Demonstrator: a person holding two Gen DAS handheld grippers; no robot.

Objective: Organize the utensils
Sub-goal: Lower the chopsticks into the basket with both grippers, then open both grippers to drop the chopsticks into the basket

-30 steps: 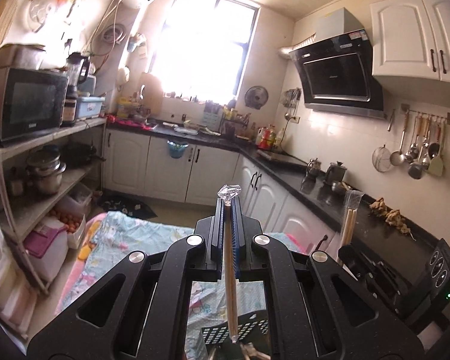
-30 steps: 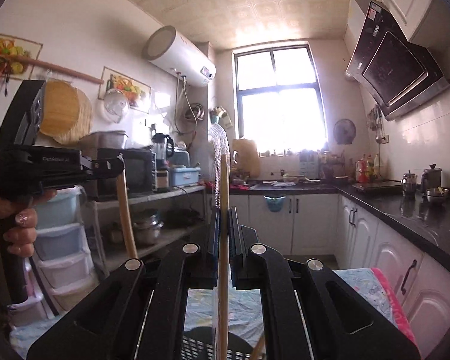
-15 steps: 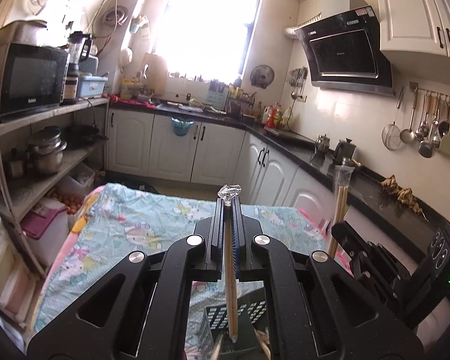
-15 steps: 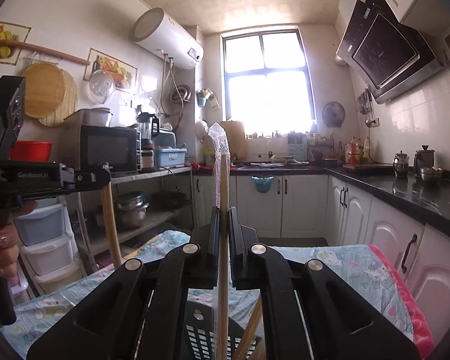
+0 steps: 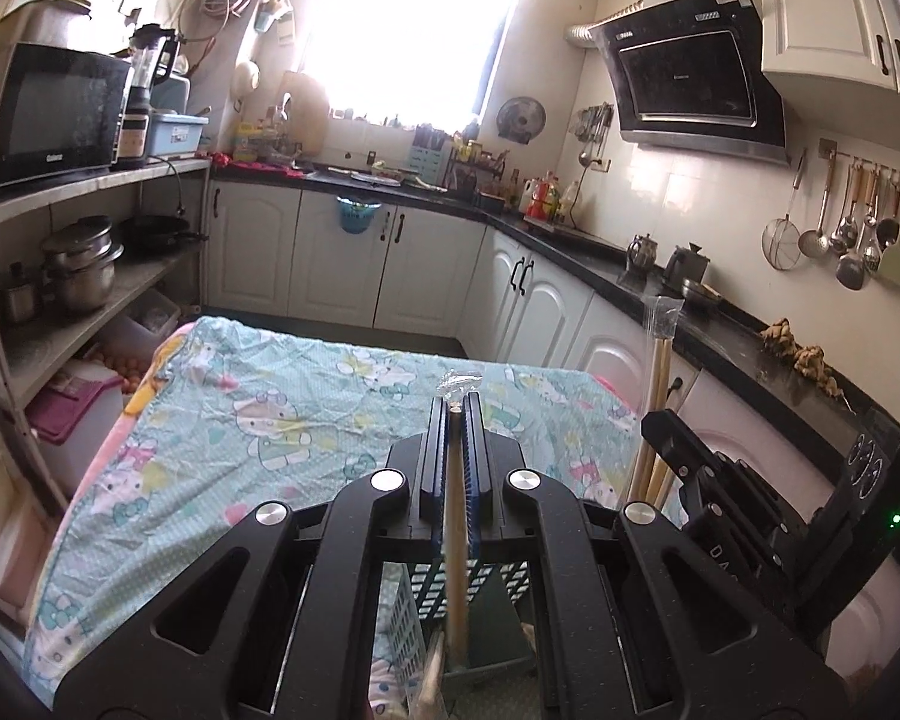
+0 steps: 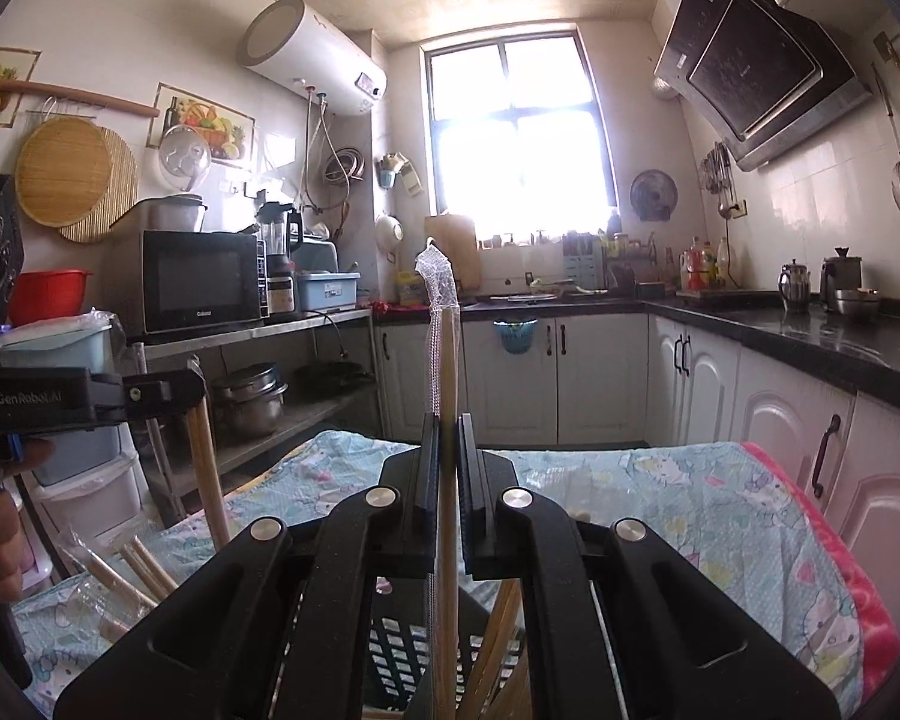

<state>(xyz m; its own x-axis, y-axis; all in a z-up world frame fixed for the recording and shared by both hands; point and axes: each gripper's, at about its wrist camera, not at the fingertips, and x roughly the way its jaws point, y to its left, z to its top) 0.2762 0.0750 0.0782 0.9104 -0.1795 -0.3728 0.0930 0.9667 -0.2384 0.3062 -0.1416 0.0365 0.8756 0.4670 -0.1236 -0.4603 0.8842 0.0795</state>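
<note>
Both grippers clamp wrapped chopsticks (image 5: 455,531) above the black holder basket (image 6: 399,654), bottom centre; some already inside, loose ones (image 6: 123,576) lower left remain

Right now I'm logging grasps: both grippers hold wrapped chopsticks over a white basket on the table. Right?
Not quite: the basket is black, as the right wrist view shows. The rest stands: the left gripper and right gripper each hold wrapped chopsticks above it on the table.

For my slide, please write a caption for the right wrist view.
Right gripper holds wrapped chopsticks upright above a black basket.
</note>
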